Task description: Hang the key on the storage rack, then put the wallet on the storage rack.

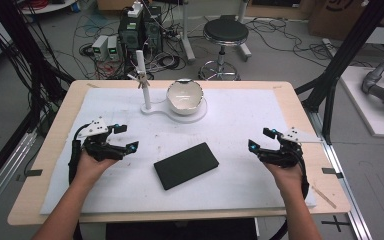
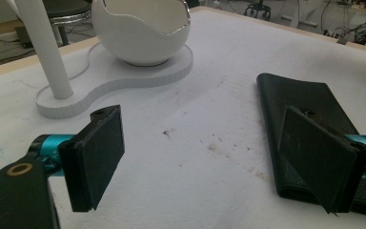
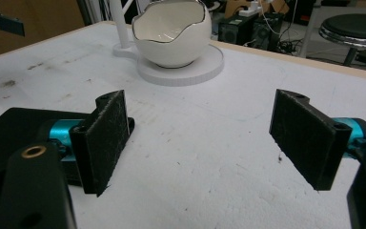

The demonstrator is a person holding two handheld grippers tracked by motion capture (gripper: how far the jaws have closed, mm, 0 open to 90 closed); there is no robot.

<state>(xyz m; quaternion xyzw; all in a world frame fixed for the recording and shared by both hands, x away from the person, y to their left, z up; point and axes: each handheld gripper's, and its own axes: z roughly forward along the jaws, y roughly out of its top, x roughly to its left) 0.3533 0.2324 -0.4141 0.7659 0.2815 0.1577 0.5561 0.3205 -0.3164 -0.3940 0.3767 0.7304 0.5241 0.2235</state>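
White eggshell-shaped bowl point(image 1: 184, 95) upright on white stand point(image 1: 152, 107); contents unclear.

Bare white mat point(image 1: 240, 125) lies between both hands; black wallet point(image 1: 186, 165) and bowl stand point(image 1: 180, 107) occupy mid-table.

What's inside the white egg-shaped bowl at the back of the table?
Nothing shows inside the bowl: the upper inner wall that can be seen looks bare and white. Its jagged rim hides the bottom, so something small could lie there unseen.

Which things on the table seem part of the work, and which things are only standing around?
Probably part of the work: black wallet, white egg-shaped bowl on its white stand, left gripper, right gripper.

Only around: stool, computer boxes, floor cables.
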